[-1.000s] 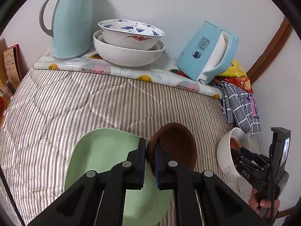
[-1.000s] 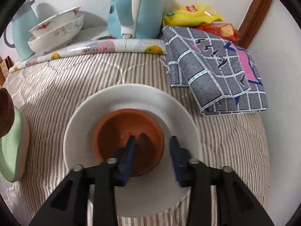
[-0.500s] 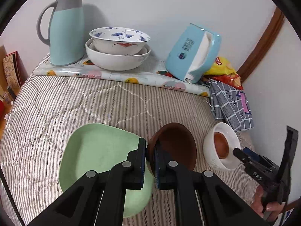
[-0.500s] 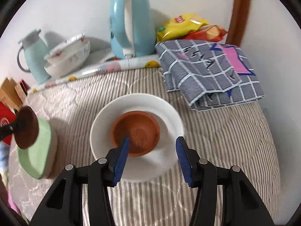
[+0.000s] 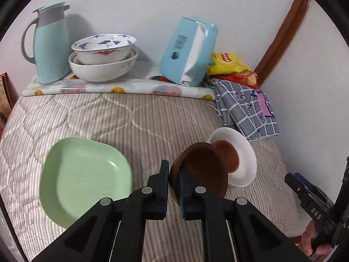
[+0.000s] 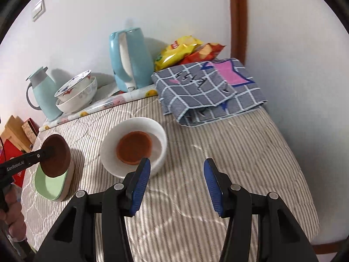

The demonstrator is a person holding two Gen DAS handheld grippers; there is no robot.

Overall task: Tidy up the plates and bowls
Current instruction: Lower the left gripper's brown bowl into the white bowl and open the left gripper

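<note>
reading "genrobot.ai" on left tool (image 6: 47,150), "das" on right tool (image 5: 293,180)

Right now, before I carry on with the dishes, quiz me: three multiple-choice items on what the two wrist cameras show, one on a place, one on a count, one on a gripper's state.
1. Where is the small terracotta bowl?
A. Inside the white bowl
B. On the green plate
C. On the checked cloth

2. How many bowls are stacked beside the pale blue jug?
A. One
B. Two
C. Four

3. What is the left gripper doing?
A. Open and empty
B. Shut on the dark brown bowl
C. Shut on the green plate

Answers:
1 A: it sits in the white bowl's hollow.
2 B: a painted bowl is nested in a plain white one.
3 B: its pads pinch that bowl's rim.
</note>
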